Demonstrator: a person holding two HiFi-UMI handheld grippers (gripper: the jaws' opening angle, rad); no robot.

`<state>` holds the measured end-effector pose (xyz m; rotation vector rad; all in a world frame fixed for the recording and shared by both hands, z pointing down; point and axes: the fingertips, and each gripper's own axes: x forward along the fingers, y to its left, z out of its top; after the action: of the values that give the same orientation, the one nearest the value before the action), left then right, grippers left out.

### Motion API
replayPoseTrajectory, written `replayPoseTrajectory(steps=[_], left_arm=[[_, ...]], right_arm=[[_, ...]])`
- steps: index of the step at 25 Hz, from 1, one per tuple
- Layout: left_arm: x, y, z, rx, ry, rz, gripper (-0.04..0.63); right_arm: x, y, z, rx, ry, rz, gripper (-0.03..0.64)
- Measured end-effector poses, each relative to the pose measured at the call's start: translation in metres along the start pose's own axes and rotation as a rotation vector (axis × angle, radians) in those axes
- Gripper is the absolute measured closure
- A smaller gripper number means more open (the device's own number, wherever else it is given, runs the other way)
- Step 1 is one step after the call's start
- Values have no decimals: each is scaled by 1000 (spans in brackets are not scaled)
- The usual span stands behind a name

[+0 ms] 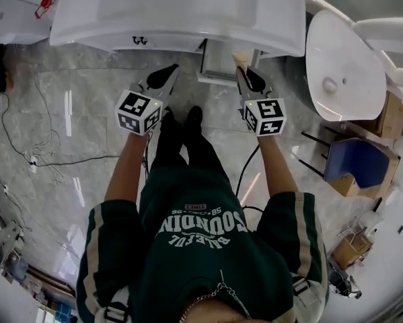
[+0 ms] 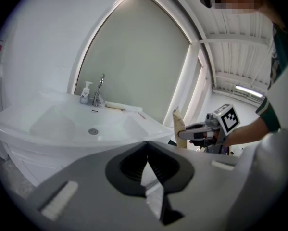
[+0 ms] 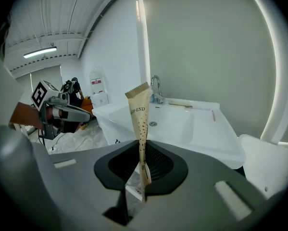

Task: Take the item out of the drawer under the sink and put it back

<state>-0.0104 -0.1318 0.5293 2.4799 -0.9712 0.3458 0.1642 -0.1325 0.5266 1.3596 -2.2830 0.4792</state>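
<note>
The right tongs (image 3: 142,172) were clenched on the lower end of a slim paper packet (image 3: 139,110), keeping it upright, out of the drawer (image 1: 218,64) under the sink (image 3: 196,124), probably ready to go back in, while the left tongs (image 2: 146,167) were closed on nothing.

Item: slim tan paper sachet (image 3: 139,119) with dark print and a zigzag top edge.
Pose: upright, its lower end pinched between the jaws of the right tool (image 3: 142,162).
Drawer: white drawer (image 1: 218,59), pulled out beneath the sink (image 1: 174,38).

The sink (image 1: 73,19) looks glossy white, the tap (image 2: 99,88) shiny metal, the packet (image 3: 140,119) matt tan paper, the floor (image 1: 73,106) polished stone
</note>
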Motion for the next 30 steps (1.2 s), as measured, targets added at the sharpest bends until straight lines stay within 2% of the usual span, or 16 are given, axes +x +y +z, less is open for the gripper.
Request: replayPoseTrajectory(steps=[5, 18, 25, 30], left_arm=[[11, 1, -19, -21, 13, -6, 546], [23, 11, -77, -95, 40, 24, 545], [19, 21, -101, -135, 42, 56, 545], [15, 24, -122, -169, 63, 74, 546]], right_arm=[[20, -6, -34, -83, 77, 3, 577], [105, -20, -131, -217, 267, 59, 577], [154, -41, -181, -245, 400, 73, 577], [182, -66, -217, -214, 503, 37, 577]])
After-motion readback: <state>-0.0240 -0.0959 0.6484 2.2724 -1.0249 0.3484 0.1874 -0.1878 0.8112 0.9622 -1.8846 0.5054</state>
